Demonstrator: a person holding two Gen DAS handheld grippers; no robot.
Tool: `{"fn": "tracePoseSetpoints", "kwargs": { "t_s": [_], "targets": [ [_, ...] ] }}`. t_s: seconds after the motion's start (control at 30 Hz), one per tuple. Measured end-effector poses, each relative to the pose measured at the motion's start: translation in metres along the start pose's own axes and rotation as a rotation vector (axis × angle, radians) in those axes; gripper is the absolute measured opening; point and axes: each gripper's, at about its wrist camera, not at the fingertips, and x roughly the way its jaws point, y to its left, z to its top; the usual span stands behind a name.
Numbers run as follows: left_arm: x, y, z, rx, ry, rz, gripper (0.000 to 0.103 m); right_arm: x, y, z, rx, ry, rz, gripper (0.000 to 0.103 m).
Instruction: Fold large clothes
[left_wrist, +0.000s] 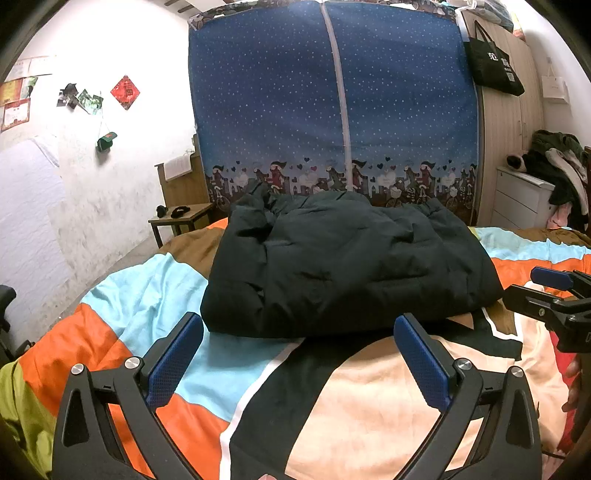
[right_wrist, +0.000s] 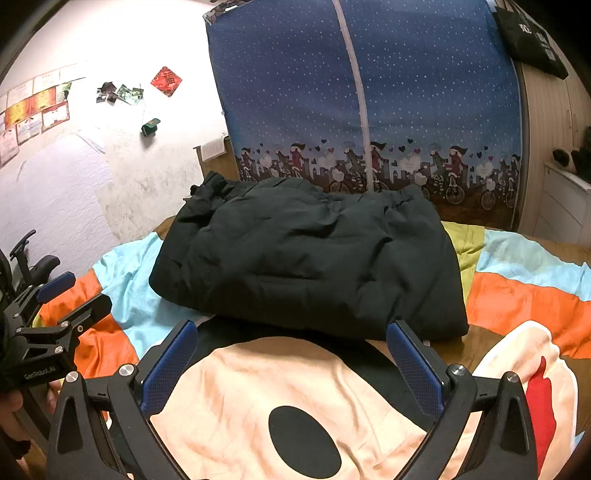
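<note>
— On the bed (left_wrist: 155, 295), toward its far side, a dark padded jacket (left_wrist: 351, 266) is seen lying in a compact, squared bundle. By the look of it, the folding is judged largely done.

— Is anything gripped?

— Nothing. The left claw (left_wrist: 299, 358) is held spread wide, empty, just short of the bundle's near edge. The right claw (right_wrist: 291, 365) is likewise released, hovering over the quilt with nothing between its blue pads (right_wrist: 170, 365).

— What is left, then?

— Perhaps a final tidy. One corner at the far left is seen bunched and puffy, so a press or a tuck may be called for; whether another fold is intended cannot be told.

— And the surroundings?

— A patchwork quilt of orange, light blue, brown and cream is spread, rumpled, over the bed. Behind it a blue dotted fabric wardrobe (left_wrist: 332, 103) is zipped shut, a small wooden side table (left_wrist: 181, 218) is set by the white wall, and a heap of clothes (left_wrist: 557, 173) is piled on white drawers.
</note>
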Motion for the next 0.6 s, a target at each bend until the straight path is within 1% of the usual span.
{"fn": "tracePoseSetpoints", "kwargs": {
  "t_s": [0.6],
  "targets": [
    [0.0005,0.0008,-0.0022,0.002,0.003,-0.008,0.101,0.0028,0.0019,-0.0041,0.012,0.011,0.0,0.103]
  ]
}}
